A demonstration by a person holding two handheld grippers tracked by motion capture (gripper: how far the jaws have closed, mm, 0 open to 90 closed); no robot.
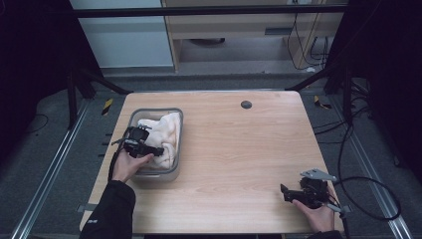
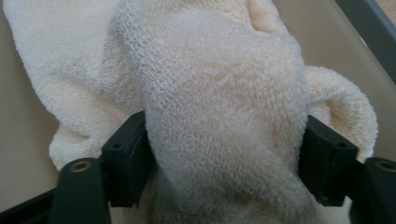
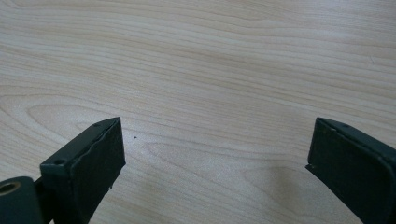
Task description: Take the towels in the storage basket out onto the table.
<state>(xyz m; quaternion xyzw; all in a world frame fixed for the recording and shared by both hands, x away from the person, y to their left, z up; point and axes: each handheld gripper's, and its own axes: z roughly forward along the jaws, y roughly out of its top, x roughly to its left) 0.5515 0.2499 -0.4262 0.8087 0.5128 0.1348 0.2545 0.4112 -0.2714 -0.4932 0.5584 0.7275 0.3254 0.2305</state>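
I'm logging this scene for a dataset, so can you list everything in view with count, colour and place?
towel: one, cream, bunched inside the tub; a fold sits between the left jaws
tub: one, grey-rimmed, left part of the table
table: one, light wood, centre
grommet: one, dark, round, far edge of the table
left gripper: one, black, over the tub, jaws pressed on the towel
right gripper: one, black, near right corner of the table, jaws open over bare wood
left hand: one, dark sleeve
right hand: one
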